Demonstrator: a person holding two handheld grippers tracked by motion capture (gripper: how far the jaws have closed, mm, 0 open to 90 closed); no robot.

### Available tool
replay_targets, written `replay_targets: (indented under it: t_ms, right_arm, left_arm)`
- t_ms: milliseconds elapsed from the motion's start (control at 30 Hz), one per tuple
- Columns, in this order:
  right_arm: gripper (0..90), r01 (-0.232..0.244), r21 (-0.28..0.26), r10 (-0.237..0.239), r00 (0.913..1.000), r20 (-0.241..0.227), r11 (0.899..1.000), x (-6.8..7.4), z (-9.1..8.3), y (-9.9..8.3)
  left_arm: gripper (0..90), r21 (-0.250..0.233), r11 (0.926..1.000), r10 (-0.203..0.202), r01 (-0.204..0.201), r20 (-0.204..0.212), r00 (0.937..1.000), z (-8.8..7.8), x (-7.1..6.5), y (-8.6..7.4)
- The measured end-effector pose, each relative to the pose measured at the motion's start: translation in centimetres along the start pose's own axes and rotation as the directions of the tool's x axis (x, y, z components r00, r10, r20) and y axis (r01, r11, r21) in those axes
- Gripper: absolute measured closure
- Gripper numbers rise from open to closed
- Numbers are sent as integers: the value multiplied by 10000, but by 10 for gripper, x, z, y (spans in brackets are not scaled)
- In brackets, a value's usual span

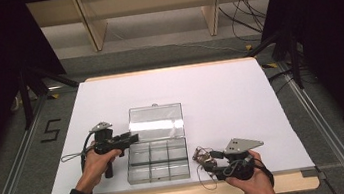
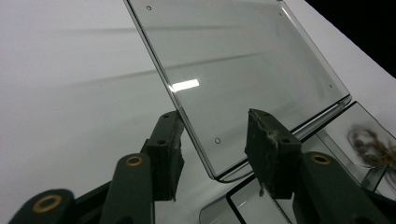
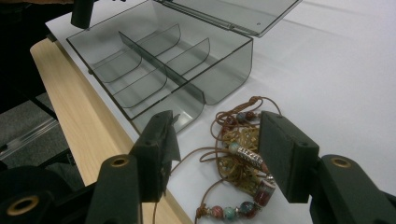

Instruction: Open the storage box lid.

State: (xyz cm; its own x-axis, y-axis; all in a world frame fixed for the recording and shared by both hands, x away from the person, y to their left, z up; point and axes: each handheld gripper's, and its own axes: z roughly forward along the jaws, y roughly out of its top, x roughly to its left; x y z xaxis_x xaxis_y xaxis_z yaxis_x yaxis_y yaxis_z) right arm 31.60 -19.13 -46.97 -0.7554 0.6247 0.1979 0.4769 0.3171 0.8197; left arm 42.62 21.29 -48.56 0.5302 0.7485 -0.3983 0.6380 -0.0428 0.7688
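High view: clear smoky-grey plastic compartment box (image 1: 157,160) sits on the white table top (image 1: 221,100), near the front edge, left of centre. Its transparent hinged lid (image 1: 156,122) is swung fully open and lies flat behind the base. The base is split into six cells by dividers, and all of them look empty.

Left gripper (image 1: 124,140) comes in from the left, held in the person's left hand (image 1: 95,163), with its tips at the left edge of the lid near the hinge. Left gripper view: jaws about half open and straddling the lid's near corner (image 2: 243,88). One pad is outside the lid's edge, the other over the lid panel. Neither pad presses on the plastic, so there is no grip.

Right gripper (image 1: 207,159) sits at the front right, in the right hand (image 1: 251,180), just right of the box. Right gripper view: jaws roughly half open, one either side of a tangled brown-cord necklace with coloured beads and a gold mesh pendant (image 3: 240,161). The necklace lies on the table just beside the box's right wall (image 3: 224,70), outside it. The right pad is very close to the beads, but I can't tell if it touches. The left pad is well clear. Nothing is clamped or lifted.

Light wooden table edge (image 3: 74,112) runs along the front, below the box.
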Motion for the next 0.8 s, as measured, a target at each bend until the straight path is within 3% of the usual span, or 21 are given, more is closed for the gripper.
replay_targets:
  t_ms: [333, 400, 533, 567, 633, 800]
  right_arm:
    - [470, -18, 88, 17, 9999, 137, 10000, 1, -1, 0]
    - [469, -53, 68, 53, 10000, 13, 10000, 1, -1, 0]
    - [468, -159, 77, 158, 9996, 232, 9998, 2, -2, 0]
    - [467, 206, -74, -204, 9994, 275, 9998, -1, -1, 0]
    - [459, 95, -39, -94, 9999, 142, 9999, -1, -1, 0]
    - [439, 126, 0, -126, 9995, 305, 9999, -2, -3, 0]
  left_arm:
    - [556, 157, 9998, 82, -79, -226, 9997, -1, 1, 0]
    - [556, 147, 9999, 87, -84, -199, 9998, -2, 1, 0]
    - [548, 68, 10000, 34, -33, -216, 9998, -5, 2, 1]
    - [546, 22, 10000, -24, 24, -140, 9999, -7, 2, 1]
    - [539, -53, 10000, -36, 35, -108, 9999, -10, 1, 3]
    - [522, -185, 9998, 58, -57, 23, 10000, -22, -3, 3]
